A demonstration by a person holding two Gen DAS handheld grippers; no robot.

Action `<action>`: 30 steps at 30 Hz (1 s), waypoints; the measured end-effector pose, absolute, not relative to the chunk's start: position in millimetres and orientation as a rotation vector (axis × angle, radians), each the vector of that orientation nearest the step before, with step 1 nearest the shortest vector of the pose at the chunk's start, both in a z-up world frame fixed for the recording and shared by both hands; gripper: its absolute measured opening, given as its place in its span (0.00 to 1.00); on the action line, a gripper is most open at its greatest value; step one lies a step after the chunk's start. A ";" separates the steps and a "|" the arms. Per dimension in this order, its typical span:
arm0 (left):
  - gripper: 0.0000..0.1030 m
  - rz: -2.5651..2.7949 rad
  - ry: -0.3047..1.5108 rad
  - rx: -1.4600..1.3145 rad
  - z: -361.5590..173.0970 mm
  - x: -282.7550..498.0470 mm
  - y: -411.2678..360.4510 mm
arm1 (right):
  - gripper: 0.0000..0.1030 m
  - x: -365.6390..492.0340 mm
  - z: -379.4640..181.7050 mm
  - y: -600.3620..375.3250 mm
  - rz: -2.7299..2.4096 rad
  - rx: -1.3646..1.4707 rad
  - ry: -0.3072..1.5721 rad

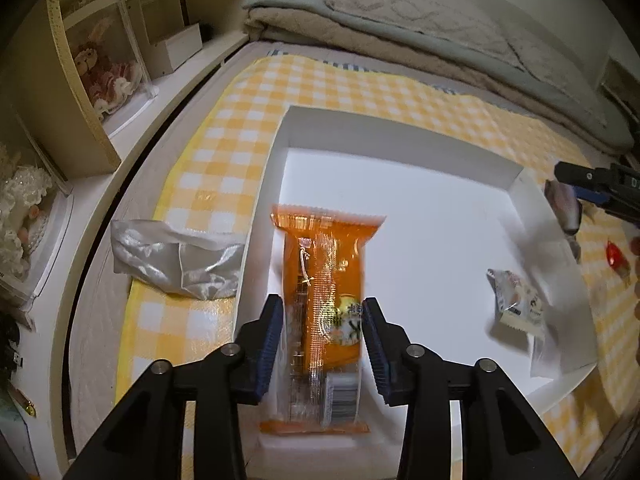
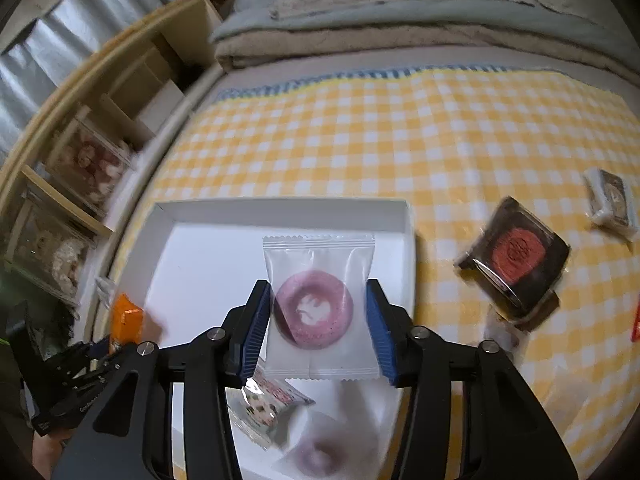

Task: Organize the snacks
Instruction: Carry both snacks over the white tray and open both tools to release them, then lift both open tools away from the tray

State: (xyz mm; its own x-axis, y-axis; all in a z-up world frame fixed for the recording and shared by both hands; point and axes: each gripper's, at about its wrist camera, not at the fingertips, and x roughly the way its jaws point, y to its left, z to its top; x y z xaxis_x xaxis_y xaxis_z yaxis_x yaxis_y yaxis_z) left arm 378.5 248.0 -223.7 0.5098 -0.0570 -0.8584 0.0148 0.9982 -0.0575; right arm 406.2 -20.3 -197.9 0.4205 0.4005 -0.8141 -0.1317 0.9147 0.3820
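Observation:
A white shallow box (image 1: 400, 128) (image 2: 280, 208) lies on a yellow checked cloth. My left gripper (image 1: 323, 312) is shut on an orange snack packet (image 1: 320, 280) and holds it over the box's left side. My right gripper (image 2: 318, 296) is shut on a clear packet with a pink doughnut (image 2: 316, 304), above the box's right part. In the box lie a small patterned white packet (image 1: 516, 300) (image 2: 264, 404) and another pink doughnut packet (image 2: 320, 448). The orange packet (image 2: 126, 322) and left gripper also show at the left of the right wrist view.
On the cloth right of the box lie a dark packet with a red round seal (image 2: 516, 256), a small white packet (image 2: 612, 200) and a red item (image 1: 616, 260). A silver bag (image 1: 176, 256) lies left of the box. Folded blankets (image 1: 400, 12) and shelves (image 1: 80, 80) border the cloth.

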 end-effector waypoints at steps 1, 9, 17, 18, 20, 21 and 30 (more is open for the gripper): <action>0.48 -0.045 1.032 -0.045 -223.4 376.7 247.5 | 0.59 405.7 -196.2 -20.2 0.337 0.273 1.073; 0.68 -0.084 1.026 -0.026 -219.3 366.5 240.1 | 0.81 402.3 -198.5 -13.3 0.358 0.218 1.092; 0.94 -0.113 1.010 -0.033 -209.6 359.2 230.2 | 1.00 392.7 -197.4 -11.6 0.361 0.180 1.097; 0.99 -0.116 1.004 -0.027 -208.3 358.0 228.6 | 1.00 391.4 -196.2 -11.8 0.360 0.176 1.093; 1.00 -0.129 0.996 -0.022 -205.4 355.3 225.4 | 1.00 389.7 -194.3 -12.2 0.357 0.170 1.088; 1.00 -0.132 0.996 -0.023 -204.6 354.4 224.3 | 1.00 388.6 -193.1 -13.0 0.357 0.170 1.085; 1.00 -0.138 0.977 -0.010 -188.6 342.7 209.1 | 1.00 376.4 -179.7 -17.8 0.348 0.152 1.055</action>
